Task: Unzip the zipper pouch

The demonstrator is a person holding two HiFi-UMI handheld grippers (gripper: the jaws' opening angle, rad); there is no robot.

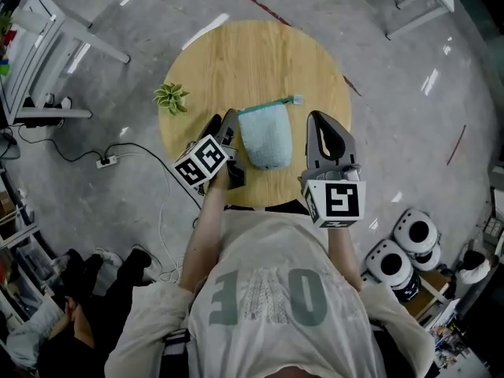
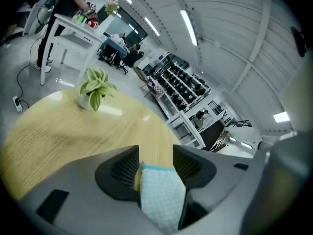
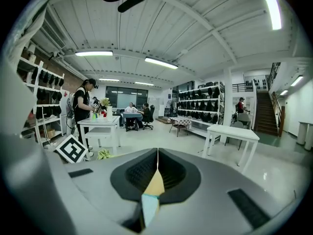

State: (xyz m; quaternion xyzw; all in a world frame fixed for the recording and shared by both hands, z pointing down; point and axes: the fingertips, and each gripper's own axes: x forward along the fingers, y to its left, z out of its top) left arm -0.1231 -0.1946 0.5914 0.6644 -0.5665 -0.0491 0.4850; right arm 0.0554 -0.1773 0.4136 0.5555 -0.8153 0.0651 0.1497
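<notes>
1. While the zipper pouch (image 1: 265, 138) lies flat near the middle of the round table (image 1: 236, 53), both grippers flank it on the person's side; it sits between them, with the left gripper (image 1: 223, 123) just beside its left edge and the right gripper (image 1: 318, 121) a little further off its right edge.
2. The teal zipper edge (image 1: 268, 105) is the pouch's far side; it runs across the table from left to right, tilting slightly away at the right end; the rounded body points back toward the person.
3. A small teal tab (image 1: 297, 99) juts out at the right end of that edge; it may be the pull, but it is too small to be sure; it lies nearer the right gripper.
4. In the left gripper view the left gripper (image 2: 156, 155) has its jaws spread wide; the pouch (image 2: 161, 197) shows in the gap between them, its teal edge ahead; the pads do not seem to press on it.
5. In the right gripper view the right gripper (image 3: 157, 153) has its jaws pressed together on nothing; a sliver of the pouch (image 3: 148, 207) shows low beneath them.
6. Judged from this, unzipping has not begun; the left jaws look placed to pin the left corner, and the right ones would have to part and reach forward to the tab.
7. A small potted plant (image 1: 171, 98) stands at the table's left rim, well apart from the pouch.
</notes>
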